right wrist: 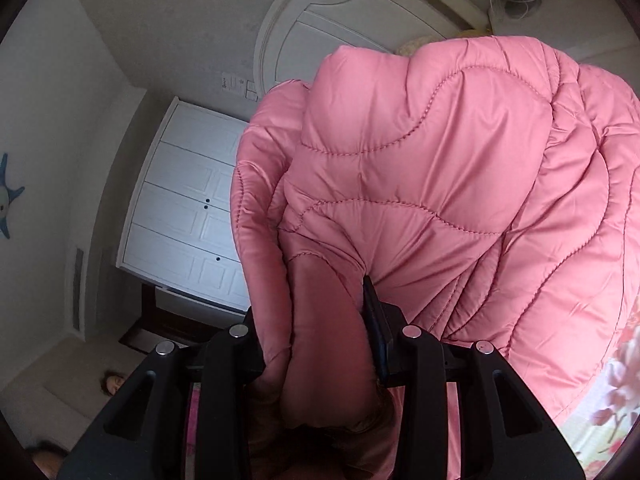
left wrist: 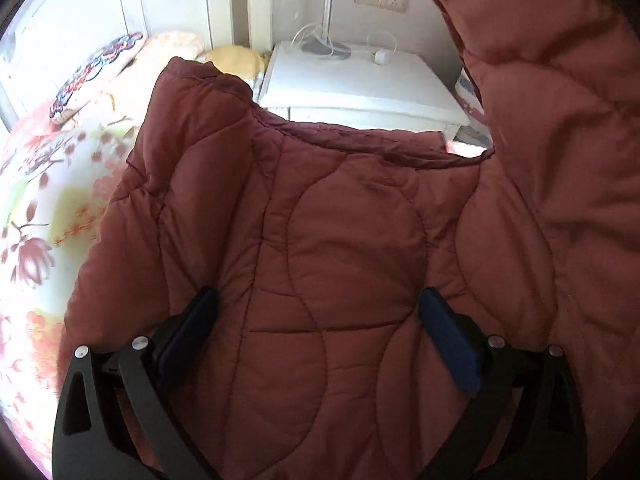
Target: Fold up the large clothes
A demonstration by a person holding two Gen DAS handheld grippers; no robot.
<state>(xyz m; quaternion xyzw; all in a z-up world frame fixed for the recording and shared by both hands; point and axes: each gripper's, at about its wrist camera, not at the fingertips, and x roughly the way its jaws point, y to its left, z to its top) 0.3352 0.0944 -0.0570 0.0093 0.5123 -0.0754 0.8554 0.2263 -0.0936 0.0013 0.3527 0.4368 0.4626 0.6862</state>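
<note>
Folding is barely begun, I judge: my right gripper (right wrist: pixel 320 320) clamps a bunched fold of the quilted jacket (right wrist: pixel 460 184); my left gripper (left wrist: pixel 316 304) gapes wide above it, fabric unpinched between.

No word, brand or number could be read in either view. A small white notice (right wrist: pixel 227 80) hung on the wall beside the headboard (its dark marks too blurred to make out), and the pillow (left wrist: pixel 96 76) on the bed bore only a coloured pattern, no letters.
</note>
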